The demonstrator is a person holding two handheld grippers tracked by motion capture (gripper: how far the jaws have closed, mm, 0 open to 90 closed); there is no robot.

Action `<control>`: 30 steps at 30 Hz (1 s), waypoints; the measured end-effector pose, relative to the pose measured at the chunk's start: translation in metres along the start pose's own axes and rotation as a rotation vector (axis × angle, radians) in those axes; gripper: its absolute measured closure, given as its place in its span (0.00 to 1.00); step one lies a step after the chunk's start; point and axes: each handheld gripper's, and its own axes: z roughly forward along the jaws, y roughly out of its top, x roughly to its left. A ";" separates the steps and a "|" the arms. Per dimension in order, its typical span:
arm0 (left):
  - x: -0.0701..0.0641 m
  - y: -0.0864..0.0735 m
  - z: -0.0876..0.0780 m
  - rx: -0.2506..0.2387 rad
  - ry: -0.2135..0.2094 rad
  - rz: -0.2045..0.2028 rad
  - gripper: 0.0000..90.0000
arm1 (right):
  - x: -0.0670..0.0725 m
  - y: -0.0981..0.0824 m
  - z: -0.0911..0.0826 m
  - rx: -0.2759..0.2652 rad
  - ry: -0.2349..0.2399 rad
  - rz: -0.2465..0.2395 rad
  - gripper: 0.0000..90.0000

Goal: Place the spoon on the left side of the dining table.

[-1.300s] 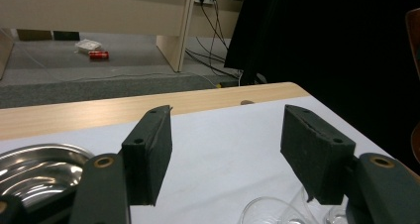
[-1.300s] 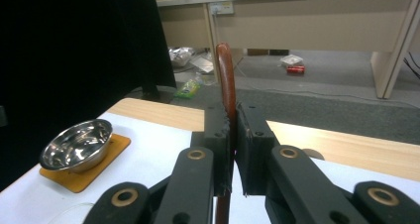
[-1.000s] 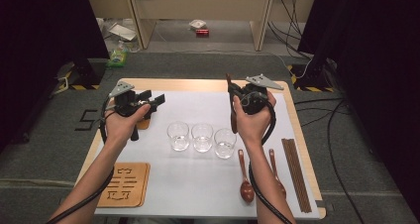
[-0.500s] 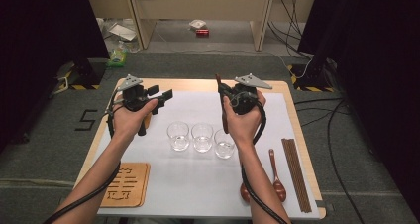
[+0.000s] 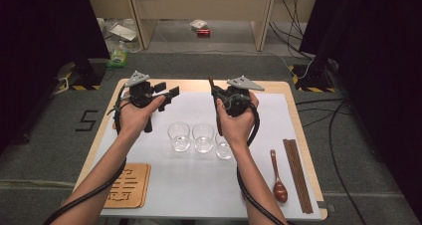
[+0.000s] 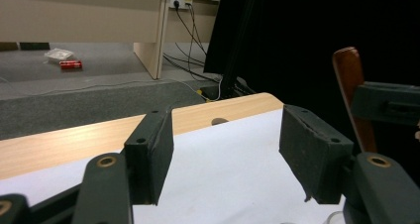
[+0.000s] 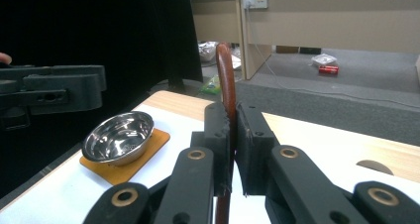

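Brown polished wood stands up between the closed jaws of the right hand-held gripper (image 5: 214, 93): it is the slender handle of a wooden spoon (image 7: 227, 85), clamped by the two black pads and rising upright above them, with its lower part hanging below the grip toward the white sheet covering the tabletop (image 5: 199, 185). The left hand-held gripper (image 5: 166, 94) is held just above the far left part of the sheet with its jaws standing wide apart and nothing between them; they point across toward the right one, and the spoon handle shows at the right edge of the left gripper view. Three clear drinking glasses (image 5: 203, 137) stand in a row on the sheet, just nearer the person than the two grippers. A second dark wooden spoon (image 5: 277, 177) lies flat at the right, beside a pair of dark wooden chopsticks (image 5: 297, 172). A shiny steel bowl (image 7: 119, 136) sits on an orange-brown square coaster (image 7: 148, 144) at the left edge, and a carved wooden coaster (image 5: 129, 185) lies near the front left corner.
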 end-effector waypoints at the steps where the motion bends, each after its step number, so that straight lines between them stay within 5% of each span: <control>1: -0.002 0.001 0.001 -0.001 -0.006 0.000 0.42 | 0.001 0.000 0.001 0.000 0.002 0.001 0.94; 16: -0.025 0.016 0.015 -0.029 -0.057 0.011 0.47 | 0.017 -0.001 0.010 0.011 0.030 -0.017 0.94; 30: -0.034 0.017 0.027 -0.028 -0.080 -0.012 0.51 | 0.024 -0.005 0.015 0.020 0.043 -0.027 0.94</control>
